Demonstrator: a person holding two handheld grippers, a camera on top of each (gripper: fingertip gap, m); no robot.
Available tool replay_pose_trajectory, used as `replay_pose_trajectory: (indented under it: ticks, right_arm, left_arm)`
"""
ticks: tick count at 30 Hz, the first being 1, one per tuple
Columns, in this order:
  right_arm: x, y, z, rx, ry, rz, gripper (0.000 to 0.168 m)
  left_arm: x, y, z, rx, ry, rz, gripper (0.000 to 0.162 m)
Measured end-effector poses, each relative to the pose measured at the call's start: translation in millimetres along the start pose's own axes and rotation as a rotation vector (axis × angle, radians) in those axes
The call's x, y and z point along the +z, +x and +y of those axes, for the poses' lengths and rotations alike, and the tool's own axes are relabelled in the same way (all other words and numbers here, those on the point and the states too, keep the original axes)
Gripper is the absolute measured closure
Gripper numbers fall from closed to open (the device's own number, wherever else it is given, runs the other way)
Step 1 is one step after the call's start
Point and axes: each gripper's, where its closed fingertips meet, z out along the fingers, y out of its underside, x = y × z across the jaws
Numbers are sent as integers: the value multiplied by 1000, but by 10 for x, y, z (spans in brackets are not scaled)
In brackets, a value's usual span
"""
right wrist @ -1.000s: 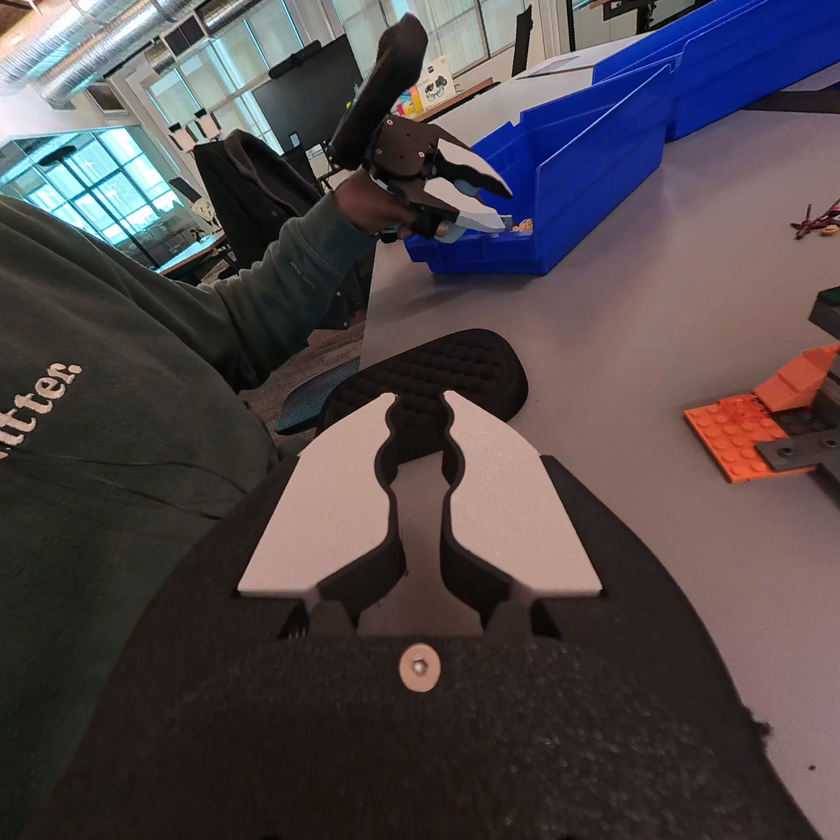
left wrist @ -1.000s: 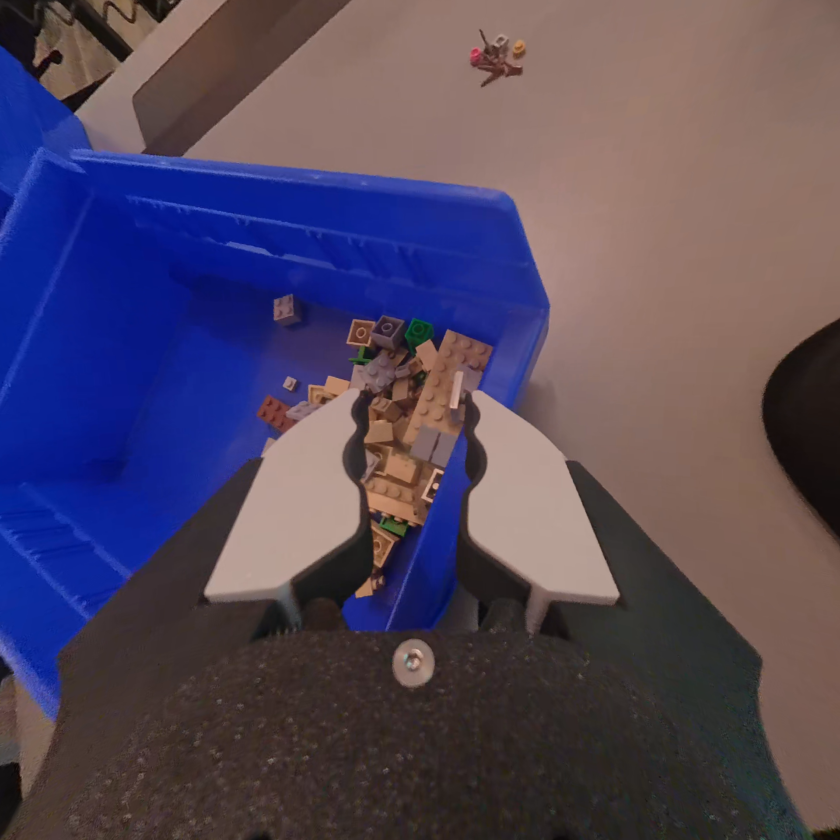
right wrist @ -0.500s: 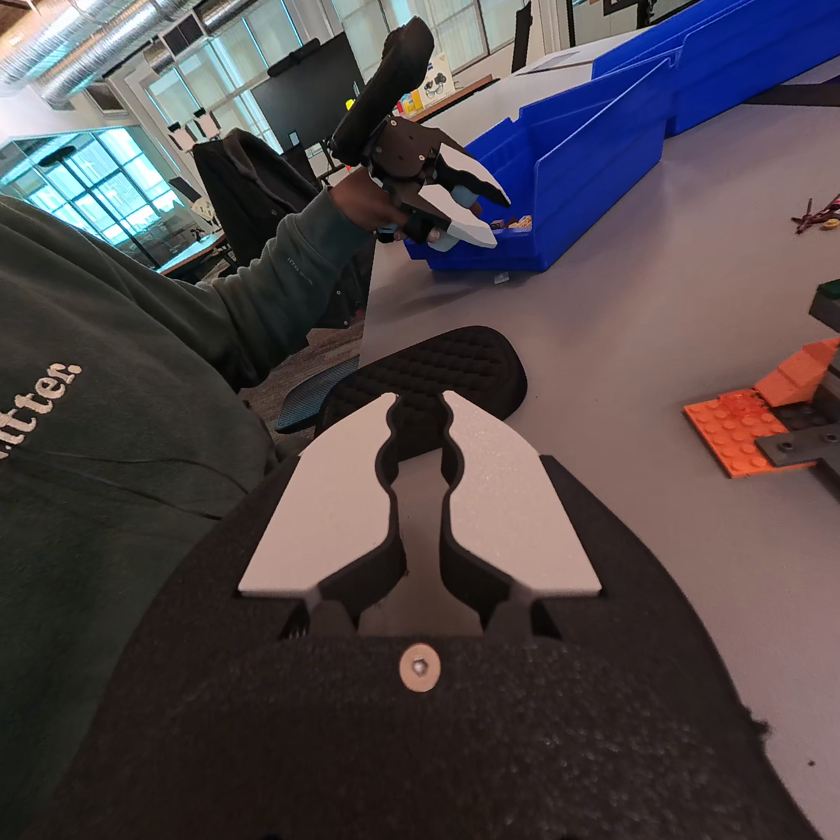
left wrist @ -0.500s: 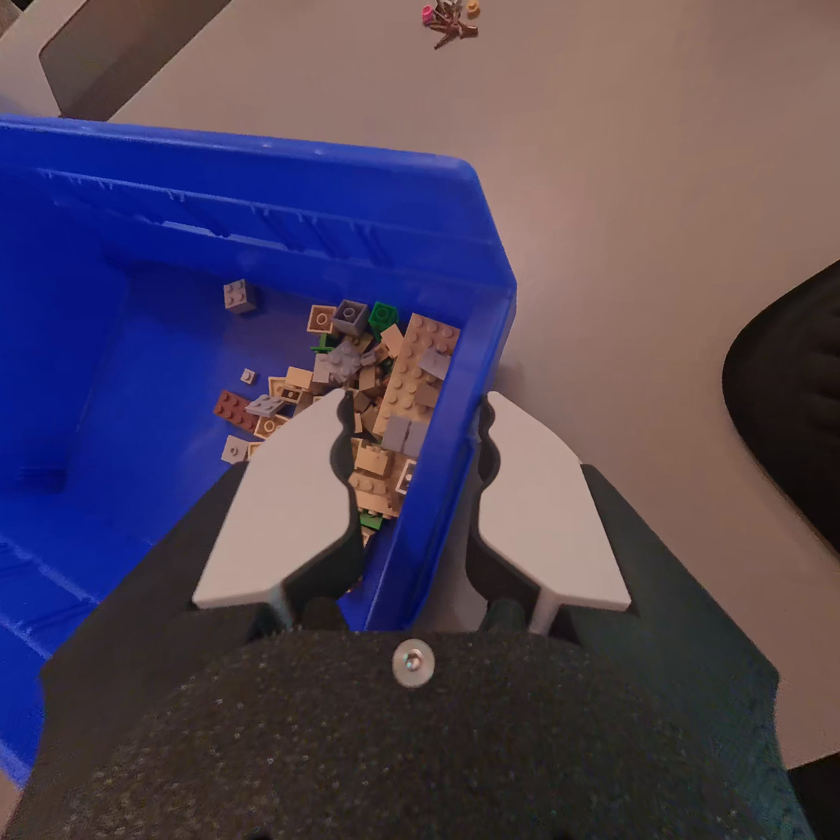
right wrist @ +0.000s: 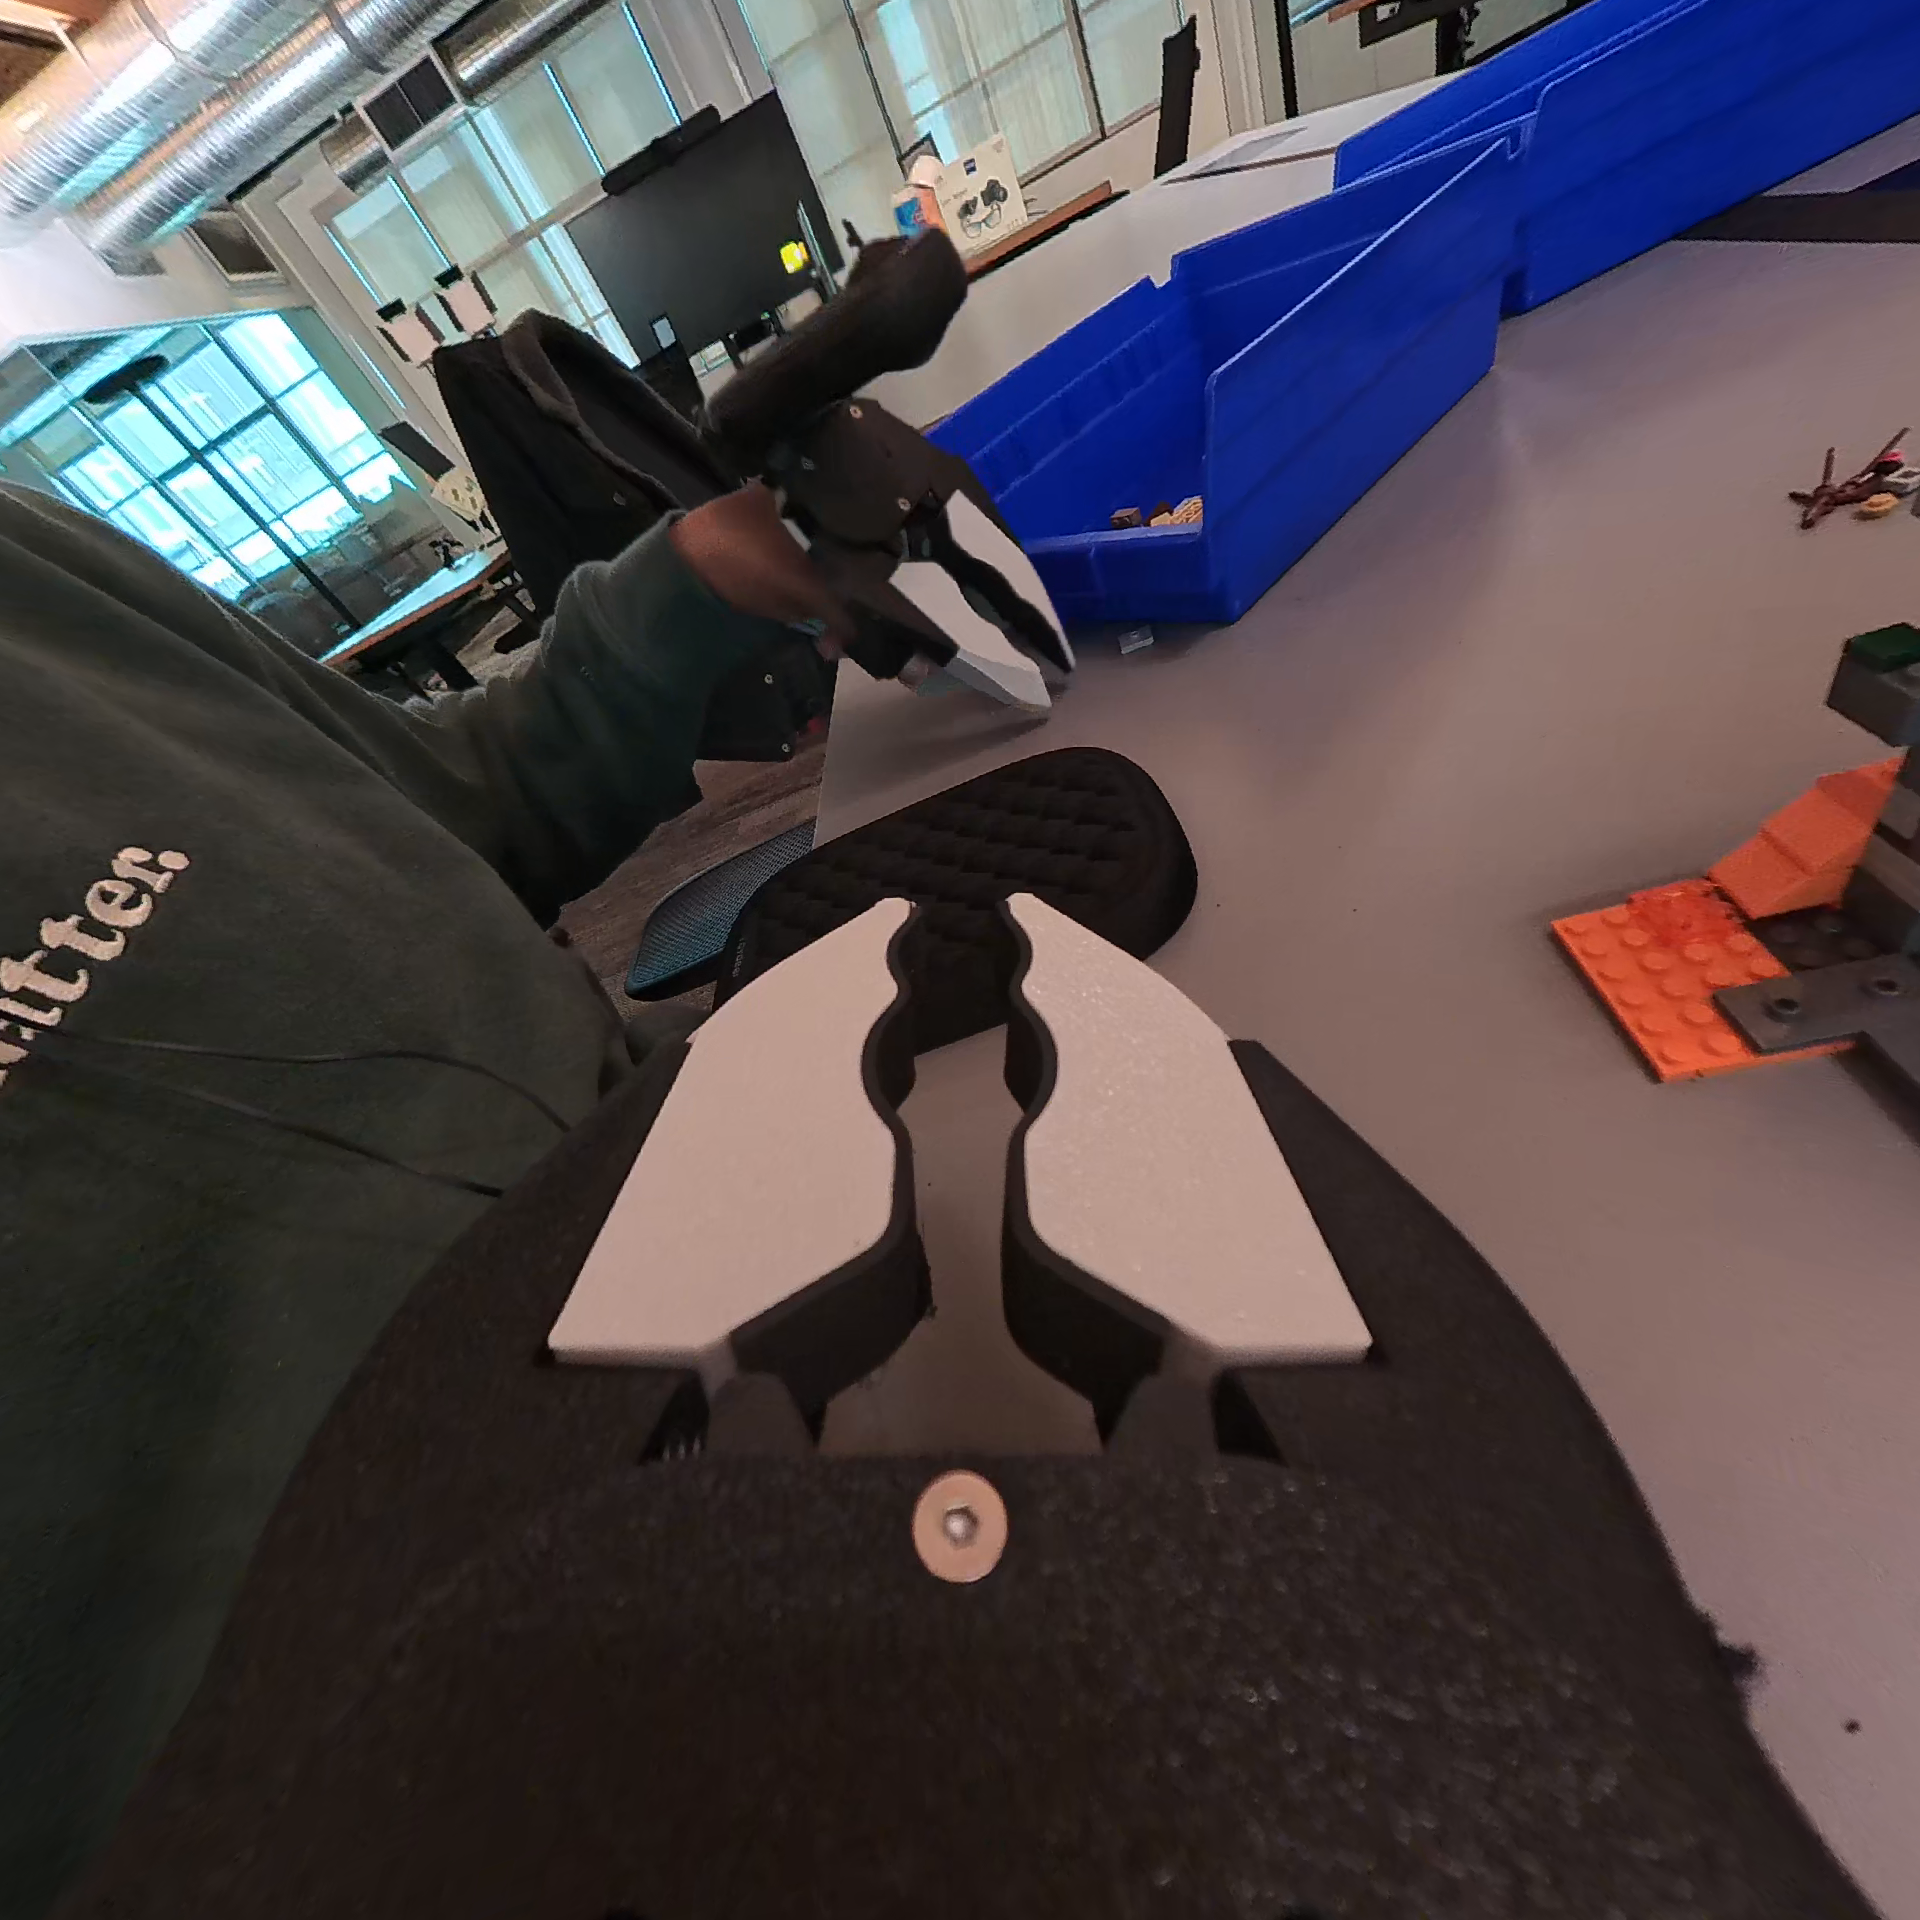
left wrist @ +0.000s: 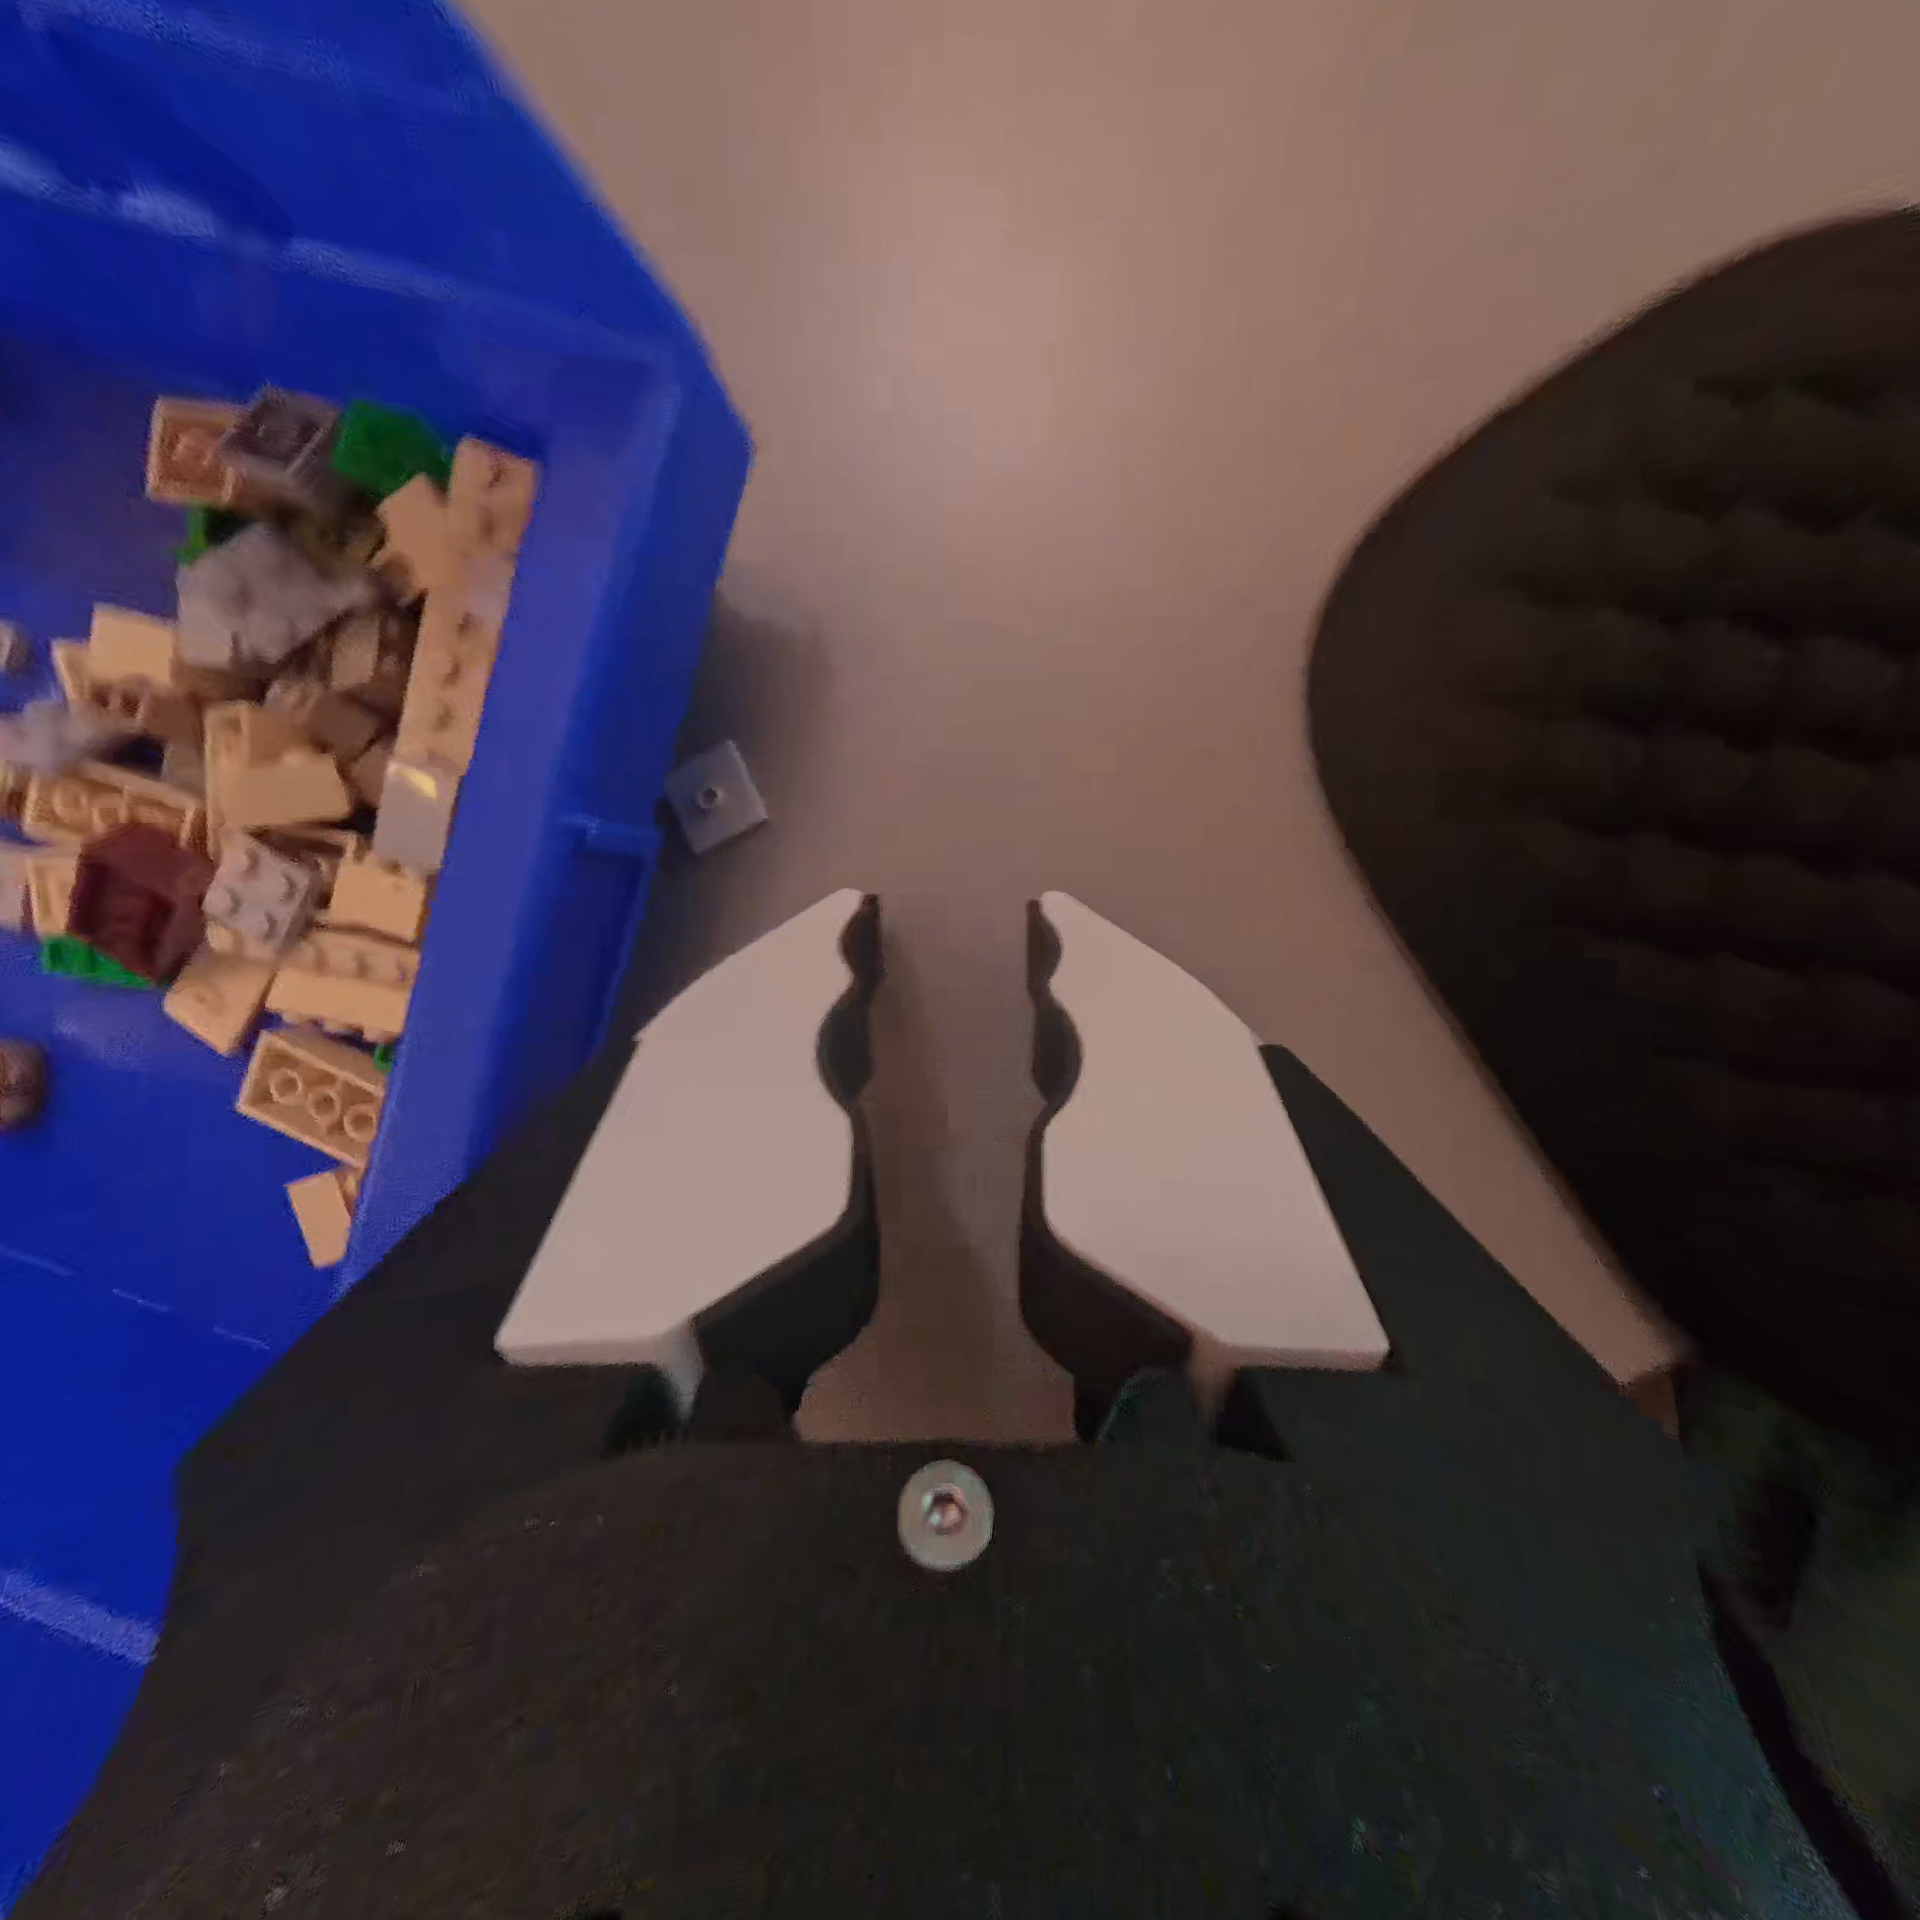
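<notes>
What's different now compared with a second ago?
The left tongs came out of the blue plastic bin and dropped low over the grey table, open and empty, beside a small grey square plate lying there. The right tongs, open, stayed by the black pad.

I see white lettering across chest of dark green sweatshirt (right wrist: 239,1039), cut off at frame edge. Small box (right wrist: 961,200) on far tabletop bears print too small for me to read. Nothing legible in left wrist view.
</notes>
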Motion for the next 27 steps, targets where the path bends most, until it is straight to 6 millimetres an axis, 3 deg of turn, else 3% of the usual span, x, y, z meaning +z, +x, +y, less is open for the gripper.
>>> replay_pose_trajectory:
  ticks: [3, 9, 15, 27]
  right_arm:
    - [-6, 9, 1, 9, 3, 5, 157]
    - [-16, 62, -28, 55, 21, 25, 158]
    - [-54, 66, -76, 82, 56, 21, 158]
    - [-149, -68, -135, 104, 104, -35, 158]
  left_arm:
    - [40, -147, -8, -139, 44, -64, 117]
    - [123, -221, -96, -324, 169, -117, 118]
    - [159, -317, -115, -456, 144, -188, 101]
    - [167, -418, -115, -575, 83, -259, 109]
